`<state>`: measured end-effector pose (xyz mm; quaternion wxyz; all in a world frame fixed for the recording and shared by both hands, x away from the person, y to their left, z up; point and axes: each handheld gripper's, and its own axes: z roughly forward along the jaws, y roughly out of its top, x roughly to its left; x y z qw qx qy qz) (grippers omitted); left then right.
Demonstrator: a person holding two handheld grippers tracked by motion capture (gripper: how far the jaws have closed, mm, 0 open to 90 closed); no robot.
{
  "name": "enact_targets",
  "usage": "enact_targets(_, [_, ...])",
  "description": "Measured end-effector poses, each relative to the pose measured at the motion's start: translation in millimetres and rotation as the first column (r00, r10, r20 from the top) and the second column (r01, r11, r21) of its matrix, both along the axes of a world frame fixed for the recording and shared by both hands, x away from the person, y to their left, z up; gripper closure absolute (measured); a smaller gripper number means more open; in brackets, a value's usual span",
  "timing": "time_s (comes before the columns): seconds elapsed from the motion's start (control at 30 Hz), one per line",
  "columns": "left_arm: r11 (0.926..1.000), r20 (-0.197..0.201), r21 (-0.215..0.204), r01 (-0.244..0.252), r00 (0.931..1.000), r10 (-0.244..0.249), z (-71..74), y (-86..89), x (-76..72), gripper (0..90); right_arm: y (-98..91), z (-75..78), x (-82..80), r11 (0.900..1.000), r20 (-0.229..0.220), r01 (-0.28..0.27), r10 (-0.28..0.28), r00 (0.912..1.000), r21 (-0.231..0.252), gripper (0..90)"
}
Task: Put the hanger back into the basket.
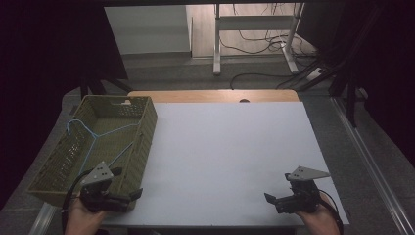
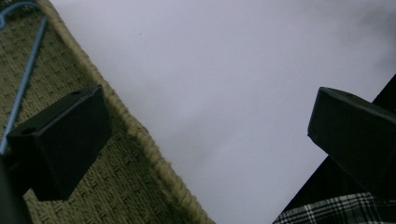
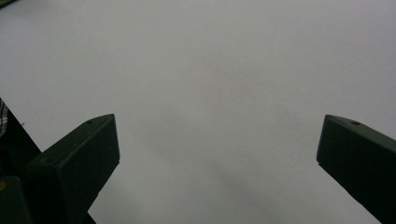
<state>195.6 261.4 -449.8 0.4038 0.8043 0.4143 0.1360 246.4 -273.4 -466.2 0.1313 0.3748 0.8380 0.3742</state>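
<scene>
Left claw (image 1: 126, 188): It is at the near left corner of the worktop, right by the near end of the basket. A hand holds it from below. Its two black jaws stand wide apart and nothing is between them.

Left claw, its own view (image 2: 205, 135): One jaw is in front of the woven side of the basket. The other jaw is over the white worktop. The gap between them is bare.

Right claw (image 1: 275, 200): It is at the near right corner of the worktop, well apart from the basket. A hand holds it from below. Its jaws are spread wide and they hold nothing.

Right claw, its own view (image 3: 217, 149): The white worktop lies between the two jaws.

Basket (image 1: 142, 139): It is green and woven, long like a box. It sits at the left edge of the worktop and runs from near to far.

Hanger (image 1: 95, 136): It is thin and light blue. It lies inside the basket. Its hook points to the far left. No claw touches it.

Hanger from the left claw (image 2: 25, 77): A blue bit of it shows against the woven wall.

Worktop (image 1: 230, 156): It is white and flat.

Shirt (image 2: 327, 211): A bit of checked cloth shows in the near right corner of the left gripper view.
</scene>
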Motion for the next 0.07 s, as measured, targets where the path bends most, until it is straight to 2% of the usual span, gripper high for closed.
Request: enact_targets(0.07, [1.0,-0.001,-0.005,0.002,1.0,-0.002,-0.9,-0.5,0.7,0.0,1.5,-1.3,-0.1,0.9998,0.006,-0.005,0.005,1.0,-0.017,0.0])
